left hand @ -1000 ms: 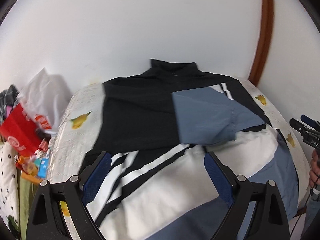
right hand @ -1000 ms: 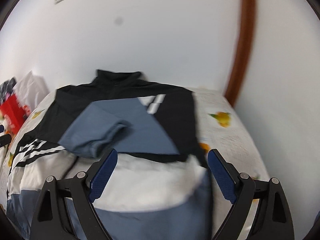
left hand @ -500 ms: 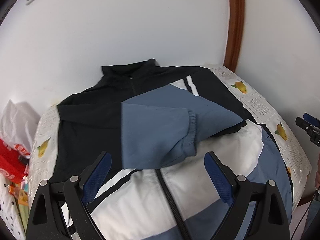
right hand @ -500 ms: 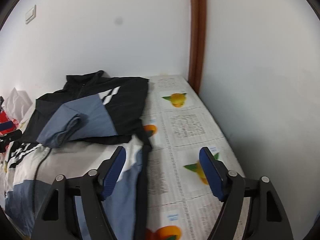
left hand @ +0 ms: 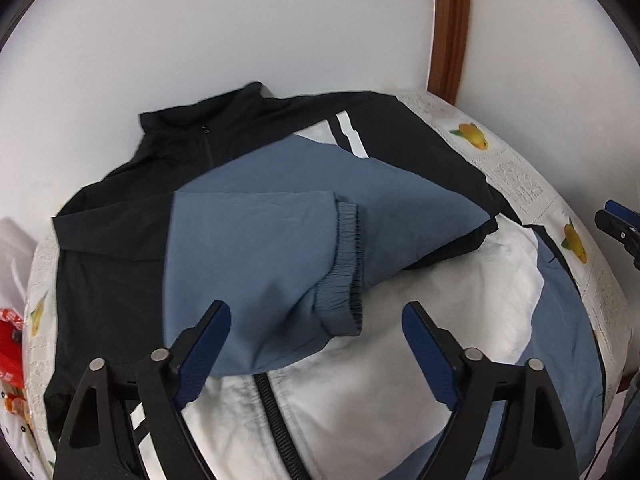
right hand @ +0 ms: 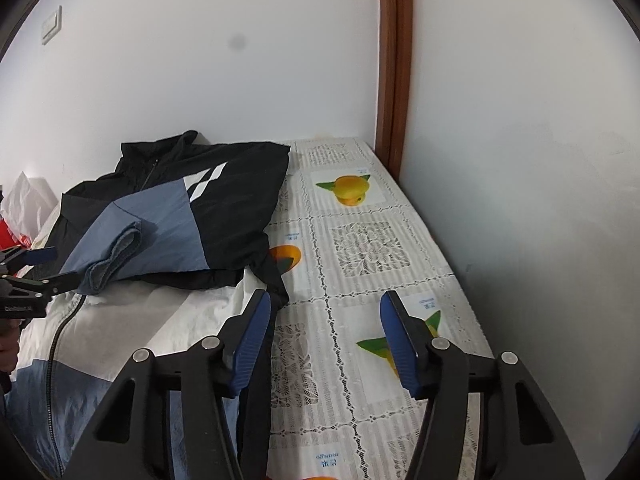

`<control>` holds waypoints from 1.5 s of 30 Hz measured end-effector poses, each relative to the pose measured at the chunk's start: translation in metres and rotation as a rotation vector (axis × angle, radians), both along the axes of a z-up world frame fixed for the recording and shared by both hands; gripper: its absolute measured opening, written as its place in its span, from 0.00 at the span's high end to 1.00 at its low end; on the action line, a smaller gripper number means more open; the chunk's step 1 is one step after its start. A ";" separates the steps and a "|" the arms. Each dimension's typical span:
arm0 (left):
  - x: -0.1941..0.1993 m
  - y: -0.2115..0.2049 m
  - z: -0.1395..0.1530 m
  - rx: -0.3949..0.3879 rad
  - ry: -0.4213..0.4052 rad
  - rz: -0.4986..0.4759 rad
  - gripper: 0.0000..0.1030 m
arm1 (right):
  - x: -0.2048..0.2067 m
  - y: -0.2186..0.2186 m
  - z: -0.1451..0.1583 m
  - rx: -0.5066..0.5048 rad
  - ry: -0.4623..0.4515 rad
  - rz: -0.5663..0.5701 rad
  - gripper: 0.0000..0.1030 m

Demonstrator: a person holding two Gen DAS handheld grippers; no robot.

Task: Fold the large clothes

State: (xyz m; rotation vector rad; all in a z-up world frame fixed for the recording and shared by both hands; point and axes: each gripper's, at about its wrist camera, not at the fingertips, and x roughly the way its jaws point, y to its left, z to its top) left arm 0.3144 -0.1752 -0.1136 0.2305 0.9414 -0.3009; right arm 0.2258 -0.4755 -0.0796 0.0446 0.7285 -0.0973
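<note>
Sleeves (left hand: 256, 256) of the black, blue and white zip-up jacket (right hand: 224, 200) lie crossed over its chest, narrowing it; left gripper (left hand: 316, 332) and right gripper (right hand: 326, 328) hover wide open, empty.

I observe a table (right hand: 400, 240) under a white lace cloth (right hand: 360, 248) printed with mangoes; a black, blue and white jacket (left hand: 280, 240) lies flat upon its left portion.
</note>
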 end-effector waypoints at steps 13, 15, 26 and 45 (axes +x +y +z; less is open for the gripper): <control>0.021 -0.008 -0.028 0.018 0.072 0.010 0.71 | -0.006 -0.004 -0.016 -0.037 0.061 -0.026 0.45; 0.018 -0.004 -0.020 0.009 0.058 0.013 0.87 | -0.008 -0.002 -0.014 -0.038 0.061 -0.026 0.45; 0.002 0.106 0.059 -0.104 -0.097 0.167 0.92 | 0.002 0.064 0.023 -0.015 -0.009 0.070 0.45; 0.029 0.283 0.008 -0.198 -0.021 0.508 0.93 | 0.102 0.164 -0.009 -0.031 0.068 0.187 0.45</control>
